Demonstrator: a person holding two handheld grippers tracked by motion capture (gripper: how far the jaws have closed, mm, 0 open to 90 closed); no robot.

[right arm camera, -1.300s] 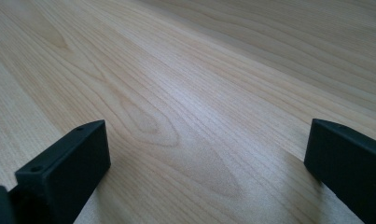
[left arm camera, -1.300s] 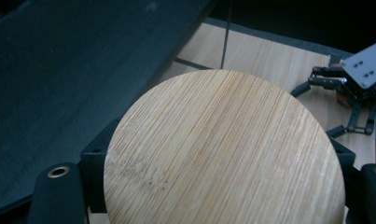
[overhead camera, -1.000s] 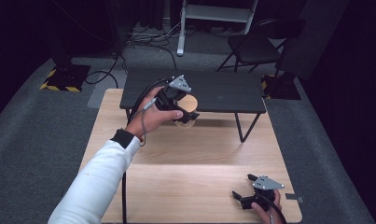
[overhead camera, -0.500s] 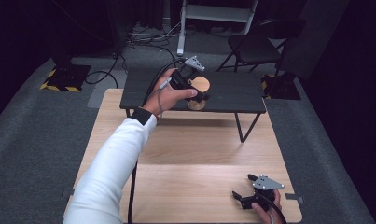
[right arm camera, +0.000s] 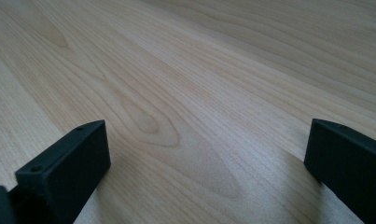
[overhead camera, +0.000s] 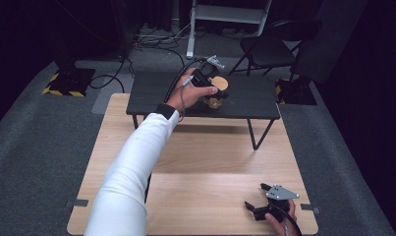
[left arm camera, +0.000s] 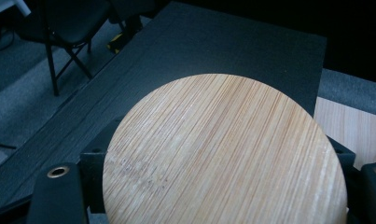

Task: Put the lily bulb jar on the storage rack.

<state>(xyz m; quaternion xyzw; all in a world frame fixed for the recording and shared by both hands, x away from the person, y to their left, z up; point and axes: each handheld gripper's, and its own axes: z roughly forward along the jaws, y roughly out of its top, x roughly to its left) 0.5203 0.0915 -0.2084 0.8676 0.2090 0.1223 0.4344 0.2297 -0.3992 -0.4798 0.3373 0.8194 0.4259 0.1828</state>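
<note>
The left tool [overhead camera: 212, 86] grips a round jar with a pale bamboo lid [overhead camera: 218, 87] over the low black tabletop [overhead camera: 151, 93], at twelve o'clock. Probably next: lower it gently, let go. The right tool [overhead camera: 264, 204] rests released at five o'clock.

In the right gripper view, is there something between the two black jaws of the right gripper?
No, the jaws of the right gripper stand wide apart, and between them lies bare light wooden table.
</note>
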